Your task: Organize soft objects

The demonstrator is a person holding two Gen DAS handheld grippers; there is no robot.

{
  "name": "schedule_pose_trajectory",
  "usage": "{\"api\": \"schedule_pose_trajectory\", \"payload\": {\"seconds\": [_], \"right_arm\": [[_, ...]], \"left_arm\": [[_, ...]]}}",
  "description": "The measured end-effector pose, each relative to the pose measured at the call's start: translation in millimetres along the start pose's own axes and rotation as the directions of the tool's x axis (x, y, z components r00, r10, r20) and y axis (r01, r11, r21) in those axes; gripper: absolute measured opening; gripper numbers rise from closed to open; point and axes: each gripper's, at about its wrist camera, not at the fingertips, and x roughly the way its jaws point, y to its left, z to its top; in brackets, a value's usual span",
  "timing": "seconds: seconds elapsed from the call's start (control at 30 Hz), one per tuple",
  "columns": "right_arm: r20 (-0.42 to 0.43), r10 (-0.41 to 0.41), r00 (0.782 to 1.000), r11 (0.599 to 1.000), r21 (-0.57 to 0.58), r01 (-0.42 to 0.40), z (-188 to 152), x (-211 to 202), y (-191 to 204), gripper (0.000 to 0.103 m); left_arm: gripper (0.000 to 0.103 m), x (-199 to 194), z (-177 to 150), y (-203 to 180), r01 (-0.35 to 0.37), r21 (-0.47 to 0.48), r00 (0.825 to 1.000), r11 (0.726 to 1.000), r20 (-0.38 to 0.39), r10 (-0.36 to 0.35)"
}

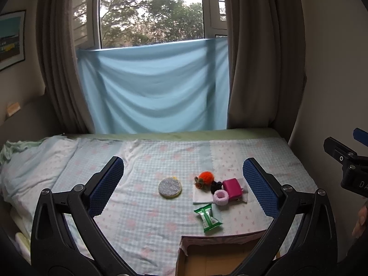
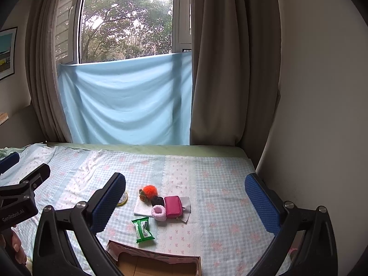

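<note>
Small soft objects lie on the bed: a round grey and yellow sponge (image 1: 170, 188), an orange pompom toy (image 1: 204, 178), a black scrunchie (image 1: 216, 185), a pink scrunchie (image 1: 221, 197), a magenta pouch (image 1: 232, 188) on white cloths (image 1: 202, 198), and a green tissue pack (image 1: 208, 217). An open cardboard box (image 1: 220, 253) stands at the near edge. My left gripper (image 1: 184, 184) is open and empty above the bed, behind the box. My right gripper (image 2: 185, 203) is open and empty too. The same pile shows in the right wrist view, with the pouch (image 2: 173, 206) and tissue pack (image 2: 142, 228).
The bed has a blue checked sheet (image 1: 142, 156) running to a window wall with a hanging blue cloth (image 1: 154, 87) and brown curtains (image 1: 260, 69). A wall (image 2: 322, 115) bounds the bed on the right. Crumpled bedding (image 1: 20, 161) lies at the left.
</note>
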Motion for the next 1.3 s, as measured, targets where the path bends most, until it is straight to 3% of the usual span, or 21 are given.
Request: {"api": "schedule_pose_trajectory", "payload": {"seconds": [0.93,1.3], "right_arm": [[0.004,0.018,1.000,1.000,0.006,-0.018,-0.3,0.7,1.3,0.103],[-0.042,0.027,0.999,1.000,0.006,-0.027,4.1,14.0,0.8,0.103]], "left_arm": [[0.103,1.1,-1.1,0.9,-0.002,-0.009,1.000,1.000,-0.012,0.002],[0.102,41.7,9.3,-0.6,-0.015,-0.041,0.995,0.999,-0.101,0.011]]}}
